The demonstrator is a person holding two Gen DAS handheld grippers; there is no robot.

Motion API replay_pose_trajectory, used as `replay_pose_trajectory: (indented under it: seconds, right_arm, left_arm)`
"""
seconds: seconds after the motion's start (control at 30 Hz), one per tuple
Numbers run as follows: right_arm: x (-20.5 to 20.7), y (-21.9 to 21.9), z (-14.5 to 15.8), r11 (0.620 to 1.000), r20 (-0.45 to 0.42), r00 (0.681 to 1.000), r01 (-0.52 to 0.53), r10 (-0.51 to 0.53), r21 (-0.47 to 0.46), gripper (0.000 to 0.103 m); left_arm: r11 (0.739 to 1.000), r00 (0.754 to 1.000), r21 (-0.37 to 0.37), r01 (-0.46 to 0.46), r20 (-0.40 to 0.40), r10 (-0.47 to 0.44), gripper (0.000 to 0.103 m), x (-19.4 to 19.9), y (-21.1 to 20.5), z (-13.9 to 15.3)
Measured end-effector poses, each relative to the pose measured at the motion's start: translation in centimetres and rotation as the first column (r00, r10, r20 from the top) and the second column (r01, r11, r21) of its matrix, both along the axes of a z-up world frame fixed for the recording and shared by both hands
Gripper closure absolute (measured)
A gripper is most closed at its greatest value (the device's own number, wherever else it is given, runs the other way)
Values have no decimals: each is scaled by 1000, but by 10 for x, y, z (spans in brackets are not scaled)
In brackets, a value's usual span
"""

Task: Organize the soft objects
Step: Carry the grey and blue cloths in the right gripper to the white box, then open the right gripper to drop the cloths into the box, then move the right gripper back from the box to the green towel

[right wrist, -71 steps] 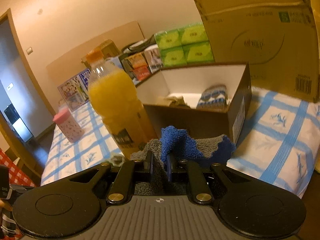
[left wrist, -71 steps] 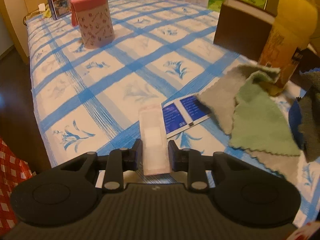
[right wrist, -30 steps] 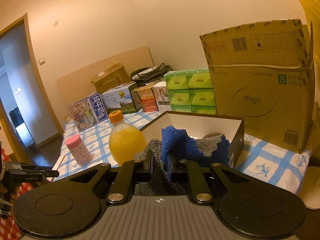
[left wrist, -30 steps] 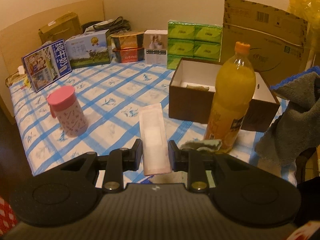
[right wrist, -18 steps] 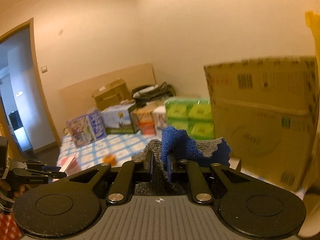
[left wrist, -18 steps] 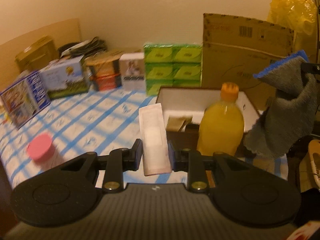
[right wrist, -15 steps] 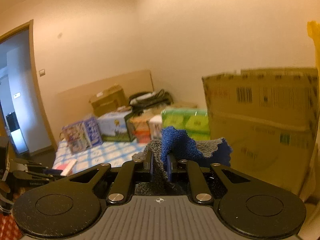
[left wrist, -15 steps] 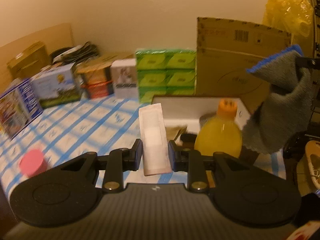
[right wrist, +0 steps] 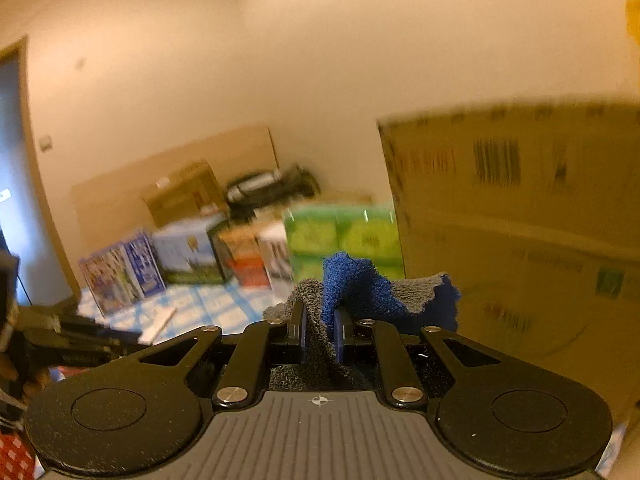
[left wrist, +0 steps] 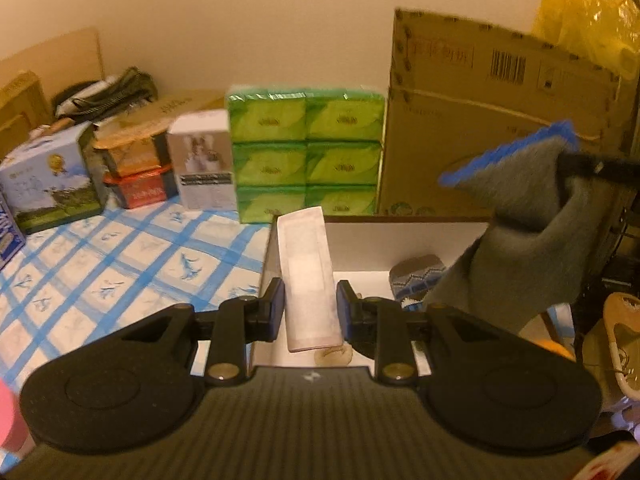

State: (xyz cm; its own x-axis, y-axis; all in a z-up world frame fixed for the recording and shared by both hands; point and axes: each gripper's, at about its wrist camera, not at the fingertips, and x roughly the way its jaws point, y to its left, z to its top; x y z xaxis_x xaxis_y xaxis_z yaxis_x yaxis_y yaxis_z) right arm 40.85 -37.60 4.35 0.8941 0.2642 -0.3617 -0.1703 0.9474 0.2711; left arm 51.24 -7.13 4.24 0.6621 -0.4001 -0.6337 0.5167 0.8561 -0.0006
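Observation:
My left gripper [left wrist: 310,304] is shut on a flat pale-pink packet [left wrist: 306,270] that sticks forward between its pads, held above an open white-lined box [left wrist: 404,246]. Inside the box lie a patterned grey and blue sock [left wrist: 416,280] and a tan item [left wrist: 334,356]. My right gripper [right wrist: 320,332] is shut on a grey and blue cloth [right wrist: 372,290]. In the left wrist view that cloth [left wrist: 524,232] hangs at the right, over the box's right side, from the right gripper's fingers [left wrist: 592,168].
A blue-checked tablecloth [left wrist: 120,264] covers the table. Green tissue packs [left wrist: 306,152], a white carton [left wrist: 202,160], tins [left wrist: 132,168] and a blue box [left wrist: 48,184] line the back. A tall cardboard box [left wrist: 492,120] stands behind the open box, with a yellow bag [left wrist: 588,20] above it.
Both grippers swept rightward over the table to the open box, each keeping its hold. The orange-juice bottle and pink cup slid out of the left wrist view.

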Motion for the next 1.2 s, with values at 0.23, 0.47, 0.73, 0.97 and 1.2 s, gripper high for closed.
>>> replay_pose_trajectory:
  seconds: [0.23, 0.47, 0.73, 0.97, 1.2]
  right_arm:
    - [54, 12, -69, 1000, -223, 975, -14, 19, 25, 51]
    - [71, 7, -97, 998, -296, 955, 18, -1, 55, 37]
    - [54, 7, -110, 998, -321, 947, 11, 8, 58, 37]
    - [14, 4, -96, 999, -293, 956, 8, 3, 36, 37]
    - [-42, 6, -76, 999, -261, 965, 24, -12, 43, 37]
  left_arm:
    - [998, 995, 41, 56, -90, -52, 78, 41, -32, -45]
    - [989, 982, 82, 122, -156, -108, 77, 59, -55, -82]
    - [985, 983, 104, 139, -134, -124, 45, 60, -62, -91]
    - [997, 991, 72, 12, -133, -2, 45, 45, -15, -74]
    - [995, 992, 50, -81, -91, 85, 46, -11, 40, -39]
